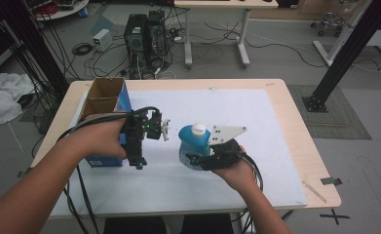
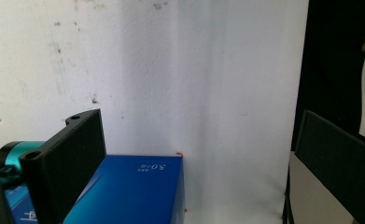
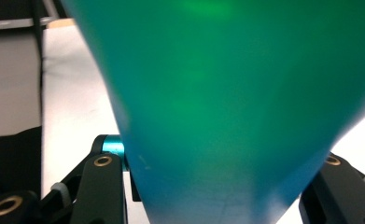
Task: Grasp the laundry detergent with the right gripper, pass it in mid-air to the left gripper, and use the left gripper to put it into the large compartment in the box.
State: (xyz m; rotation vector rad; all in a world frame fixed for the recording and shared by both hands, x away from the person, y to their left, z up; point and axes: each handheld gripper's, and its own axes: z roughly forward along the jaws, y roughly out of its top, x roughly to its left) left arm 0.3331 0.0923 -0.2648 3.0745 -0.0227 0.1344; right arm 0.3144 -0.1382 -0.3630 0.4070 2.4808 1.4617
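Observation:
A blue bottle (image 1: 194, 141) with a white cap (image 1: 198, 129) is held just above the white mat, right of centre, and my right gripper (image 1: 205, 158) is shut on its lower body. In the right gripper view the bottle (image 3: 227, 93) is very close, with my right gripper (image 3: 217, 163) pressing it from both sides. My left gripper (image 1: 140, 158) hangs beside an open-topped blue box (image 1: 123, 100) at the table's left. In the left gripper view my left gripper (image 2: 196, 121) has its jaws wide apart with nothing between them, and the blue box (image 2: 133, 191) lies low beyond them.
A white mat (image 1: 237, 107) covers most of the wooden table (image 1: 295, 126). The box has a brown cardboard inside (image 1: 103, 92). Computer towers (image 1: 144, 34), cables and a desk stand on the floor behind. A black frame post (image 1: 344, 53) rises at the right.

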